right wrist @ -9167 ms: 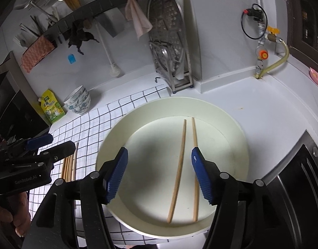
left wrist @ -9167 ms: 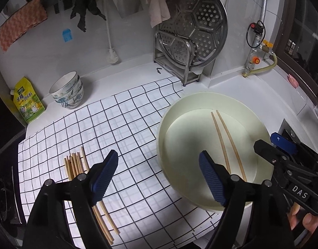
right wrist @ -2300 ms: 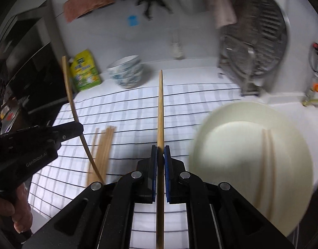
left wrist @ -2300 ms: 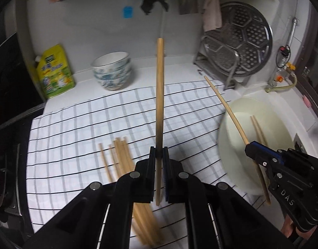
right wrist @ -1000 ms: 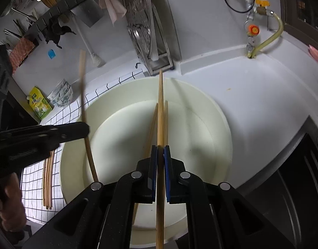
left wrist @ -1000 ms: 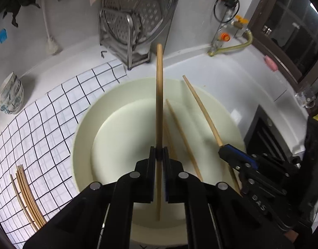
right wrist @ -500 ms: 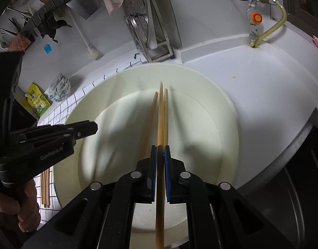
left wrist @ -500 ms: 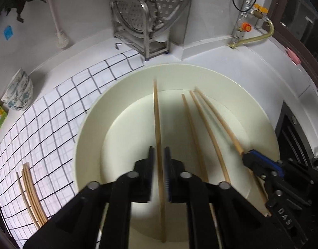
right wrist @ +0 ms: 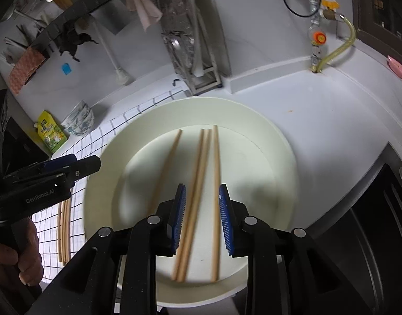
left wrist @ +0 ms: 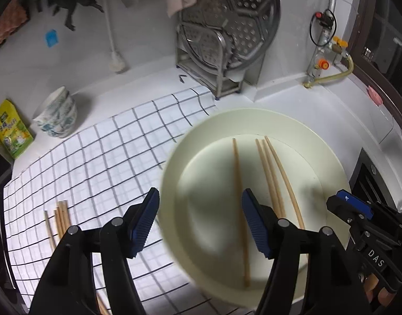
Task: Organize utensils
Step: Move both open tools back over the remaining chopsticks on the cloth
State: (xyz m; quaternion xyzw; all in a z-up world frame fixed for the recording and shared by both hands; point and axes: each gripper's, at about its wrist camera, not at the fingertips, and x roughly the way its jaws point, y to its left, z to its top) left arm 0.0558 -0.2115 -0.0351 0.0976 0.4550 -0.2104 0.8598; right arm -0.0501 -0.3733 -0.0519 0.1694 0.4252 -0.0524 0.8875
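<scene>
Now my left gripper jaws opening wide, empty — right gripper opening narrower, gripping nothing; four chopsticks lying in basin.

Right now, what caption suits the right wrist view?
Right gripper opening above four chopsticks lying in a cream plate.

Pretty clearly a home kitchen

Steamer tray on a metal rack up top, stacked bowls at left, gas valve upper right, cloths hanging on the wall.
</scene>
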